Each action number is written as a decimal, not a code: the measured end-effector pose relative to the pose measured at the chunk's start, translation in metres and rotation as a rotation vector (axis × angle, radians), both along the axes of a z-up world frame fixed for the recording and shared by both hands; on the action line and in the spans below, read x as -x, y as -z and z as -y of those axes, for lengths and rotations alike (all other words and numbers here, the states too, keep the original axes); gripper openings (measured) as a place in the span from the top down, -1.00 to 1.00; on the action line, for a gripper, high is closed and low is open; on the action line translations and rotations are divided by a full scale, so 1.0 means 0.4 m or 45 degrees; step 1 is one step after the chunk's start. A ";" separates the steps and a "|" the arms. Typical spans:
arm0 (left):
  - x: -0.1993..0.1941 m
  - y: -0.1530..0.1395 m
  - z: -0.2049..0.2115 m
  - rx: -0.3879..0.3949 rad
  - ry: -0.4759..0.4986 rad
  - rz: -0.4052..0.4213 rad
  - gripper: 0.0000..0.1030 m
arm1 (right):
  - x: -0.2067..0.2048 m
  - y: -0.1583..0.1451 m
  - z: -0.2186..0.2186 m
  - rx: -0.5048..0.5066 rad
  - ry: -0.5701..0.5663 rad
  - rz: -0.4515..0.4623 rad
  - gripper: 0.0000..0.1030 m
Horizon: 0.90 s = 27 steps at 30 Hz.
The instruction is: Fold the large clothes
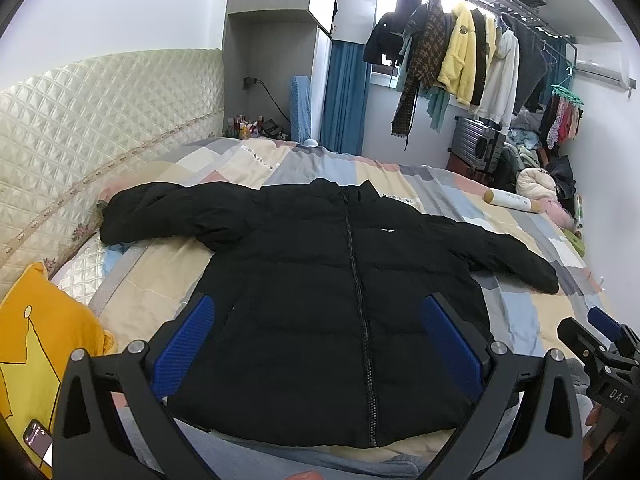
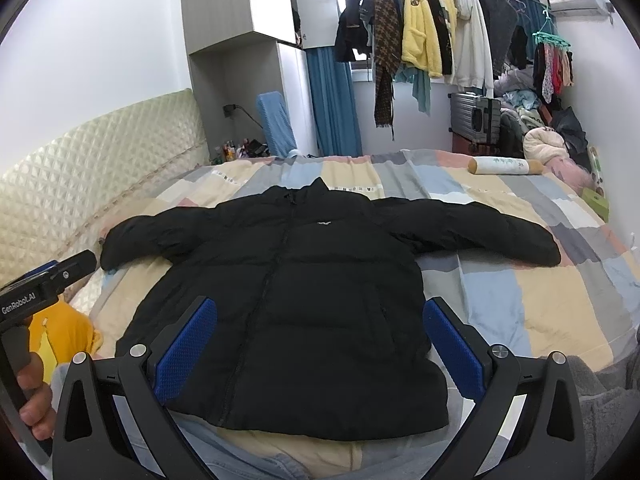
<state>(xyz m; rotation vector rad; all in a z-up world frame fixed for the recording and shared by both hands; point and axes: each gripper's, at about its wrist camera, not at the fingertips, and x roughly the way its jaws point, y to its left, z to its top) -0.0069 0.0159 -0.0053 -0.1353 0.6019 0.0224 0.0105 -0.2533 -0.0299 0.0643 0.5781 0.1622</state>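
Observation:
A black puffer jacket (image 1: 320, 280) lies flat, front up and zipped, on the patchwork bedspread (image 1: 520, 320), both sleeves spread out sideways, collar towards the far side. It also shows in the right wrist view (image 2: 304, 300). My left gripper (image 1: 320, 344) is open and empty, held above the jacket's lower half, blue pads wide apart. My right gripper (image 2: 320, 344) is open and empty, also above the hem area. The right gripper shows at the right edge of the left wrist view (image 1: 600, 344); the left one at the left edge of the right wrist view (image 2: 44, 288).
A quilted headboard (image 1: 80, 128) lines the left side. A yellow pillow (image 1: 36, 352) lies near left with a phone (image 1: 38, 440) on it. A white roll (image 2: 504, 166) lies at the bed's far right. Hanging clothes (image 2: 420, 32), a suitcase (image 2: 476, 120) and piled laundry stand beyond.

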 end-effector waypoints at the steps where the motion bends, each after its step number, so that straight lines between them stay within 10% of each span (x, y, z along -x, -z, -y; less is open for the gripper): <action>1: 0.001 0.000 -0.001 -0.005 -0.003 -0.002 -1.00 | 0.001 -0.001 0.002 0.001 0.000 0.000 -1.00; 27: -0.006 -0.006 0.002 -0.016 0.001 -0.007 -1.00 | -0.009 0.003 0.004 -0.017 -0.004 -0.009 -1.00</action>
